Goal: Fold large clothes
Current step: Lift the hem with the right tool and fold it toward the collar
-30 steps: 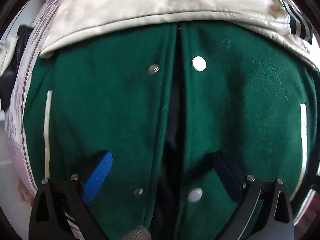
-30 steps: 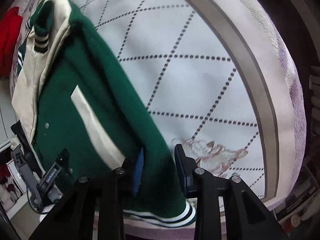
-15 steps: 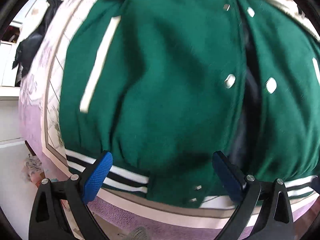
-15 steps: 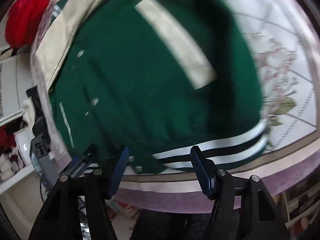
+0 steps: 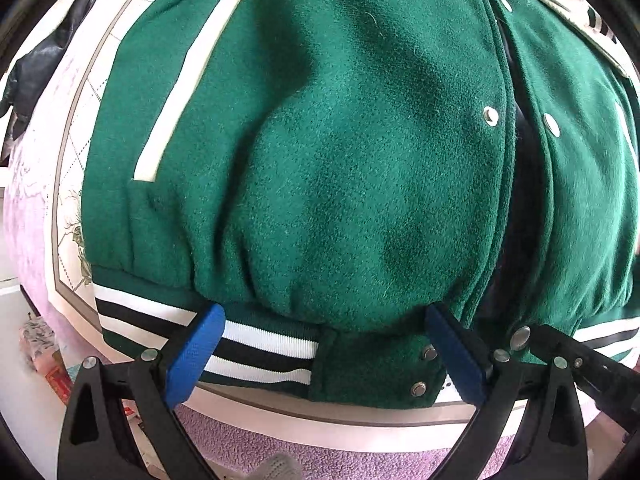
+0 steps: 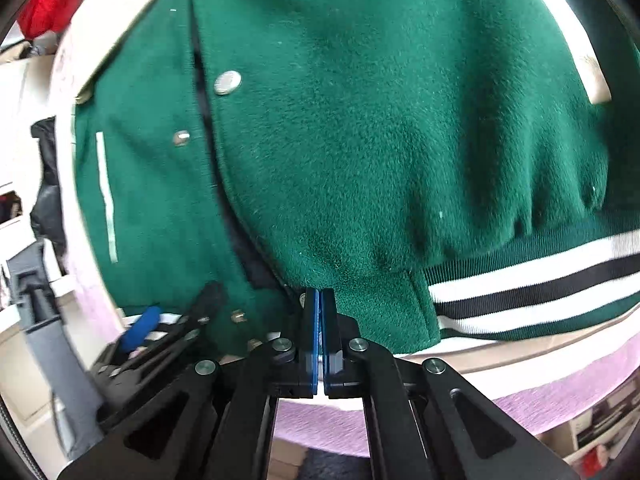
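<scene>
The green jacket lay spread on the quilt, its striped hem at the near edge. My left tongs stood spread wide above that hem, gripping nothing. My right tongs were clenched tight at the hem's corner by the placket; I could not tell whether cloth was caught.

Your left gripper points down over the hem of the green jacket, jaws spread wide, blue pads at 7 and 5 o'clock. Striped rib band lies between them. Snap buttons run toward 2 o'clock. White pocket trim at 10. Pink blanket at 6.
</scene>
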The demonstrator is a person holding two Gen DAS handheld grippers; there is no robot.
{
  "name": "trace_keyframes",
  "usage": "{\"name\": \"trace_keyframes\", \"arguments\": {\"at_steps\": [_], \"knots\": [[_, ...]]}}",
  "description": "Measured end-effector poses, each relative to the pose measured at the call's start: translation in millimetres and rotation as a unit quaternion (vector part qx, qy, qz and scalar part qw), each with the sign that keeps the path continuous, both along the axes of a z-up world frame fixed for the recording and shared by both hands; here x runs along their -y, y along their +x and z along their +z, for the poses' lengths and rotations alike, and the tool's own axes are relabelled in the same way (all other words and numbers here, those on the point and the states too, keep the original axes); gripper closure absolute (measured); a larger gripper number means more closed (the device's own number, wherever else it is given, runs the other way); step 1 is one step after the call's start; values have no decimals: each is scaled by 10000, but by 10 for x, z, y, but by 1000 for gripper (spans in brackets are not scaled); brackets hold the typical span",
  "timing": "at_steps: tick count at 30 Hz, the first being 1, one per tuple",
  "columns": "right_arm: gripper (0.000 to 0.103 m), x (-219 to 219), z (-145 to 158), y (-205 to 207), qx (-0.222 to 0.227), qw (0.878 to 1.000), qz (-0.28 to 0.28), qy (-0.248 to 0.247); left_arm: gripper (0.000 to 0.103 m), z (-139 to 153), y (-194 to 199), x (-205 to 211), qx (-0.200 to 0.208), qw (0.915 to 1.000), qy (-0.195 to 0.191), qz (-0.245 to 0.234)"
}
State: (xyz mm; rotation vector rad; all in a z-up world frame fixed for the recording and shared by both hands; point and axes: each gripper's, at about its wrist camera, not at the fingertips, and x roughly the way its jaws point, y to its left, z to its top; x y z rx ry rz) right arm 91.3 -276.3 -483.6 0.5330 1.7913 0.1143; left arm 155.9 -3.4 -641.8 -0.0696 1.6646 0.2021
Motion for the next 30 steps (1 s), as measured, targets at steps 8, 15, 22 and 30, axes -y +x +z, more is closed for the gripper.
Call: {"name": "trace_keyframes", "arguments": {"at_steps": [8,15,22,30], "knots": [[102,-359,209,65,72,9988,458,-174,2,12,-352,-448,53,9999,-135,84],[42,221,404,402,229,9973,458,-530,2,179,-402,-872,370,9980,431,270],[61,-353,-20,455,184,9800,1014,-1702,0,-112,-451,-1207,223,9985,181,465],[83,-358,493,385,514,9825,996,-1491,0,-206,-529,-1445,261,9981,93,555]]}}
